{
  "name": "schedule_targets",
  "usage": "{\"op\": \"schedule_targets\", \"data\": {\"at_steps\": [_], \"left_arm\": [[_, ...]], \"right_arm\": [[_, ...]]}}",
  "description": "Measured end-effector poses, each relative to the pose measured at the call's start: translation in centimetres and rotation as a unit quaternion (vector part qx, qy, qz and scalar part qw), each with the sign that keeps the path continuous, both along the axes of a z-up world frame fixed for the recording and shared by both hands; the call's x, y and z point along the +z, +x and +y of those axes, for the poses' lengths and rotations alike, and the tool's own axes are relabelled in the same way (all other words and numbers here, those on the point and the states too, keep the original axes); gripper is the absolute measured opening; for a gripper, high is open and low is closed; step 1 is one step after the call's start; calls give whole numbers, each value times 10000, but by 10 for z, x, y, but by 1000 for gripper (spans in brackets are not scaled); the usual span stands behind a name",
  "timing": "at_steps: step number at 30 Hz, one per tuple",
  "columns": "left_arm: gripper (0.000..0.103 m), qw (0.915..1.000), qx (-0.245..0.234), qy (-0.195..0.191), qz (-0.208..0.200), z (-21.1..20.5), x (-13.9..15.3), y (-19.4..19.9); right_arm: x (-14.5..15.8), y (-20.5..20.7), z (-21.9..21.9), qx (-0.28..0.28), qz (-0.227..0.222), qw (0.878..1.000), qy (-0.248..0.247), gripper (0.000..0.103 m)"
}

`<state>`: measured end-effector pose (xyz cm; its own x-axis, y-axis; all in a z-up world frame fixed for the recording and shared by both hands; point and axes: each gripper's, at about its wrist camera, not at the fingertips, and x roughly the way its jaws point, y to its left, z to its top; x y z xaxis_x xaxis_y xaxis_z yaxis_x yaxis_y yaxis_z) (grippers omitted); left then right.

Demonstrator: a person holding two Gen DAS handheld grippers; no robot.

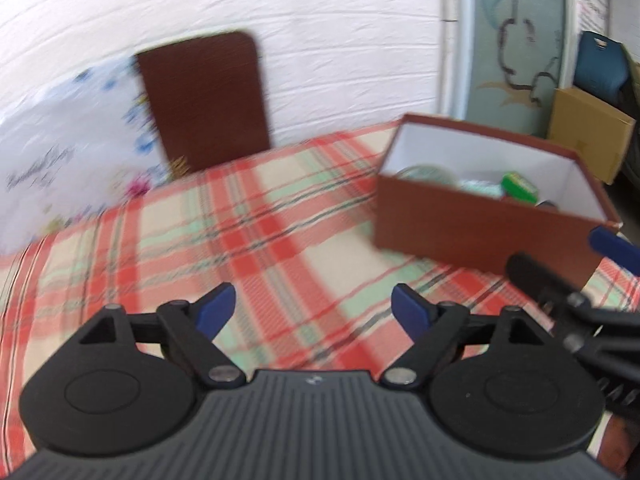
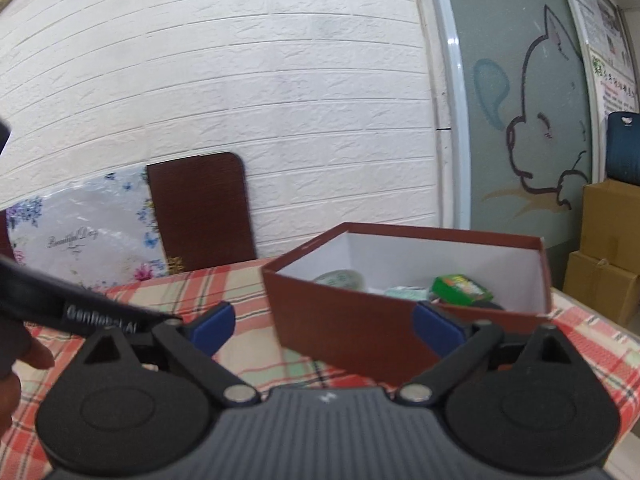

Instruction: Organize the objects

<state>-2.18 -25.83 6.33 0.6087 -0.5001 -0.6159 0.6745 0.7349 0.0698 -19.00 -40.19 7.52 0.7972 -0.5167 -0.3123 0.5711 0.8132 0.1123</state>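
Observation:
A brown open box (image 1: 476, 232) with a white inside stands on the plaid tablecloth (image 1: 256, 216) at the right. It also shows in the right wrist view (image 2: 352, 320). Inside lie a green packet (image 2: 460, 289), a clear round item (image 2: 340, 279) and a pale wrapped item (image 2: 406, 293). My left gripper (image 1: 314, 308) is open and empty above the cloth, left of the box. My right gripper (image 2: 328, 326) is open and empty, right at the box's near wall. Its fingers (image 1: 612, 246) show at the right edge of the left wrist view.
A brown board (image 2: 200, 212) and a floral panel (image 2: 80, 236) lean on the white brick wall behind the table. Cardboard boxes (image 2: 608, 248) stand at the far right by a glass door with a cat drawing (image 2: 548, 128).

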Motion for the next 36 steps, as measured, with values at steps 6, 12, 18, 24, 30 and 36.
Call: {"op": "schedule_targets", "data": {"at_steps": [6,12,18,24,30,36], "left_arm": [[99,9992,373,-75,96,39,-9,6],[103,9991,421,-83,-7,57,-18,0],[103,9994,309,-2,-159,60,-27,-14],[103,9994,234,172,-196,63,-41,-28],[103,9986,49,489,-202,59,-54,-39],[103,9963,-168,820,-179,48,-63,-49]], "right_arm": [[2,7,36,223,-14,9996,193,103],[7,-3,58,-26,-185,9990,399,103],[12,-18,69,-485,-400,9967,509,103],[1,-23,67,-886,-375,9932,657,103],[-16,-14,50,-1224,2,9863,1105,103],[-34,-10,34,-1329,276,9781,1579,103]]}}
